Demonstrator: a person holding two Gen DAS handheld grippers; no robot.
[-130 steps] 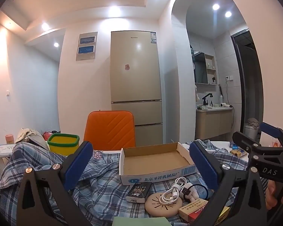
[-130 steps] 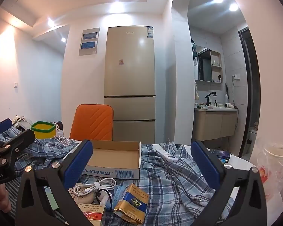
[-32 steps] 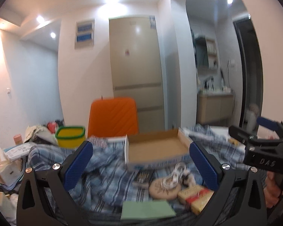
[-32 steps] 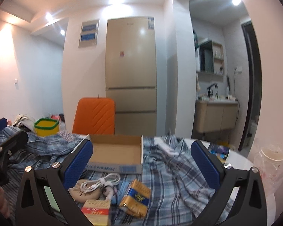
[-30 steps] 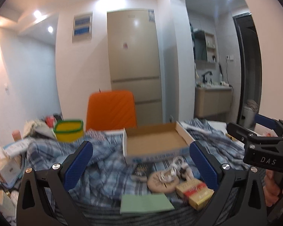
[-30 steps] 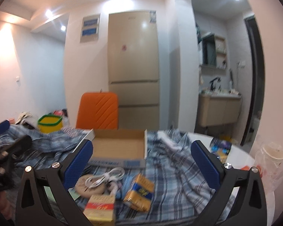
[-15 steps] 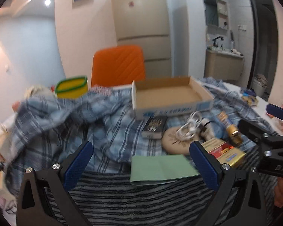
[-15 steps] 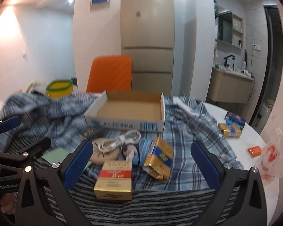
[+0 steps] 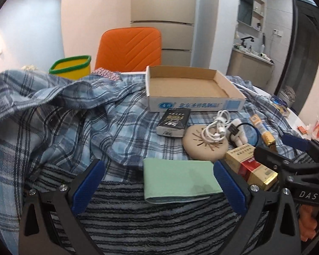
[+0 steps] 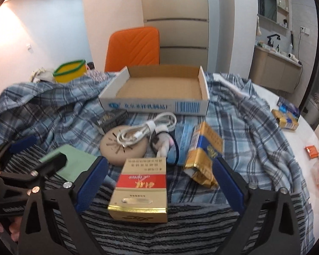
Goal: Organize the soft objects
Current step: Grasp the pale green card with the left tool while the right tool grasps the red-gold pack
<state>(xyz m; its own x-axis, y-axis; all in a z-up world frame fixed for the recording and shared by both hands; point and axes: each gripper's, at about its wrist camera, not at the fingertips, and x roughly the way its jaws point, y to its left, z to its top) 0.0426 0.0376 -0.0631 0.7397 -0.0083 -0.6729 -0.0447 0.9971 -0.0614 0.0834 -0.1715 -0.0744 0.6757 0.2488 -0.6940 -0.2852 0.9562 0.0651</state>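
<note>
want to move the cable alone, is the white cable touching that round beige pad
Touching. In the right wrist view the coiled white cable lies on top of the round beige pad, its loops resting directly on the pad's surface.

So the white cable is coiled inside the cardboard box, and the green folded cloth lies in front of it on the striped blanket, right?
Not quite. The white cable lies outside the cardboard box, on the round beige pad; the left wrist view shows the box empty. The green folded cloth does lie on the striped blanket.
</note>
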